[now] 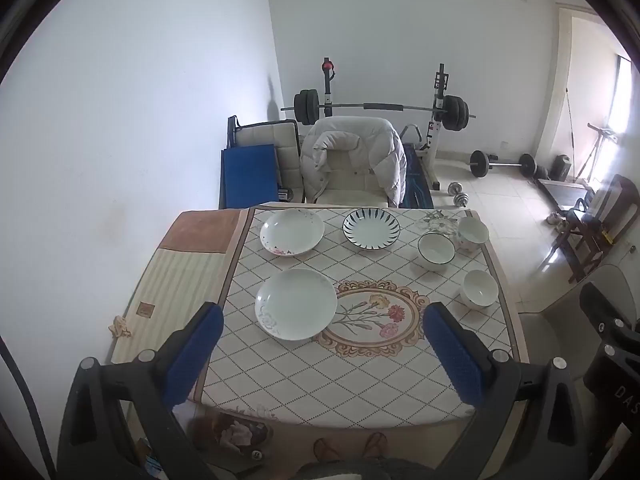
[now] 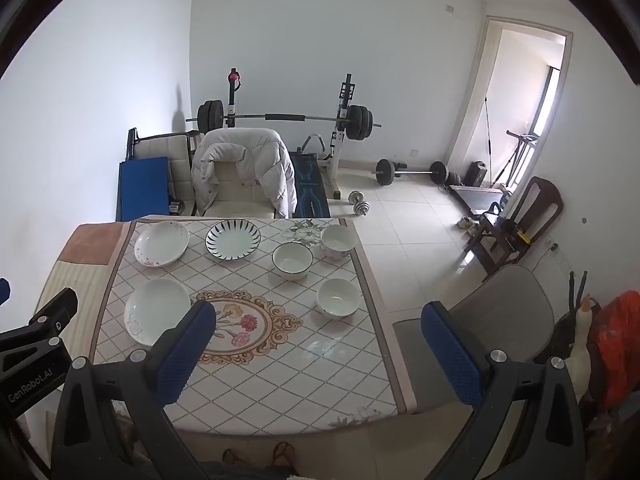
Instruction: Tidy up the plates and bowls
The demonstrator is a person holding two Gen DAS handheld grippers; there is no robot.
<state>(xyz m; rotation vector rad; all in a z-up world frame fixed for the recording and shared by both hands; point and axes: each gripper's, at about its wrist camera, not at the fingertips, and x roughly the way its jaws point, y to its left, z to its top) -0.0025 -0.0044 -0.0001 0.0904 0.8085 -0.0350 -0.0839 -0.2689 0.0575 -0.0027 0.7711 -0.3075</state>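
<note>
Across the left wrist view: the left tongs (image 1: 322,344) hung above the near edge of the tabletop (image 1: 304,396), pitched downward toward it.
Left tongs state: spread as wide as they went, with nothing between the blue pads (image 1: 192,356).
Plates: the near floral plate (image 1: 296,304) lay just beyond the tips and a little toward the left pad; the pink-flecked plate (image 1: 292,233) and the striped plate (image 1: 371,228) sat side by side at the far edge.
Bowls: the dark-rimmed bowl (image 1: 436,251), the patterned bowl (image 1: 473,234) and the plain white bowl (image 1: 481,289) were grouped on the right side, apart from one another.

Across the right wrist view: the right tongs (image 2: 320,340) hovered over the tabletop's near right corner (image 2: 360,408), one pad out past the edge above a grey chair (image 2: 504,312).
Right tongs state: likewise fully spread and holding nothing.
Bowls from here: the nearest bowl (image 2: 338,297) stood straight ahead between the pads' lines, with the rimmed bowl (image 2: 292,260) and the far bowl (image 2: 338,242) behind it.
Plates from here: the closest plate (image 2: 157,312) lay off to the left, past the left pad.

Deciding relation: to my eye, the plates fell to the left hand and the bowls to the right, each nearest piece lying ahead and below its own tongs. Round dishes offered no long axis, so a rim grip from any side looked workable.
</note>
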